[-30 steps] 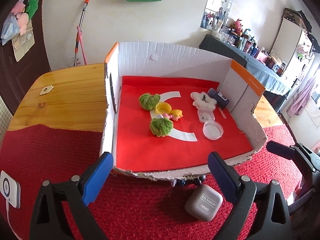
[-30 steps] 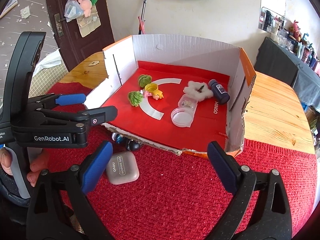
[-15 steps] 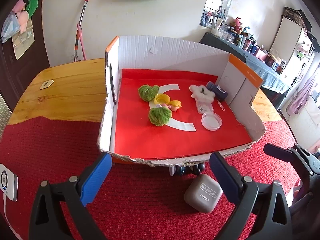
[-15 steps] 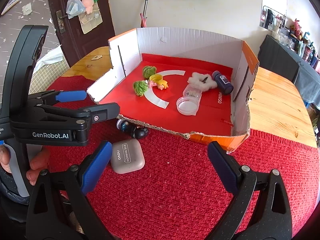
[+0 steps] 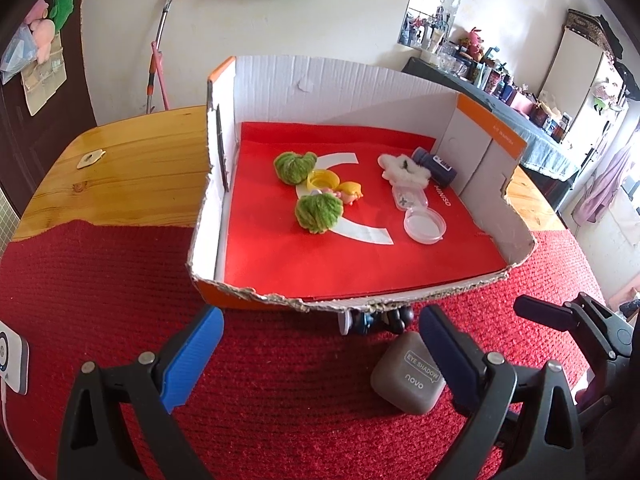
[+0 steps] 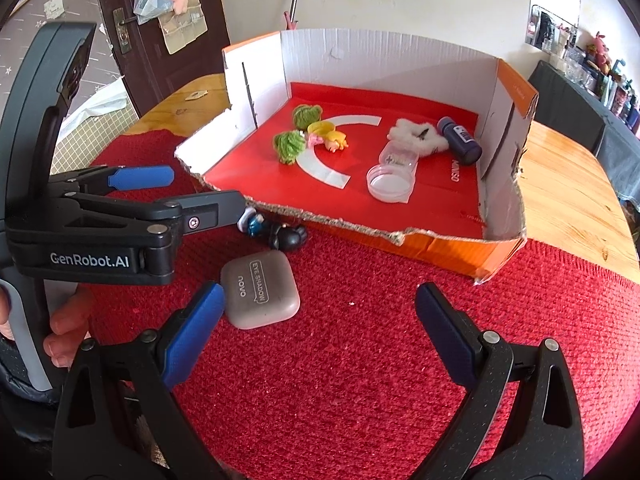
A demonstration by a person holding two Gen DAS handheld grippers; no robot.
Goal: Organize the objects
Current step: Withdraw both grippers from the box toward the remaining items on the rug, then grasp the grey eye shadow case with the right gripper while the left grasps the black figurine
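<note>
A cut-down cardboard box (image 5: 486,148) with a red liner sits on a red woven mat (image 5: 100,280) that covers the near part of the wooden worktop (image 5: 132,168). Inside the box lie two green fuzzy balls (image 5: 318,213), a yellow cap (image 5: 322,180) between them, a small yellow-haired figurine (image 5: 349,191) touching the cap, a white fluffy piece (image 5: 404,168), a dark blue bottle (image 5: 434,162) on its side against the right wall, and a clear round container (image 5: 423,225) with a second clear piece just behind it.

Outside the box, on the mat, a grey eye-shadow case (image 6: 259,289) lies flat, lid up, just in front of the torn front edge. A small dark figurine (image 6: 276,232) lies between the case and the box front, touching or nearly touching the cardboard; it partly blocks the way from the case to the box. A white device (image 5: 12,358) sits at the left edge of the mat.

The left gripper (image 5: 318,354) hovers low over the mat, pointing at the box front, its blue-padded fingers spread wide and holding nothing; the case lies just inside its right finger. The right gripper (image 6: 316,318) is held beside it, also aimed toward the box, fingers wide apart and empty, with the case near its left finger. In the right wrist view a hand (image 6: 60,320) grips the handle of the left tool
</note>
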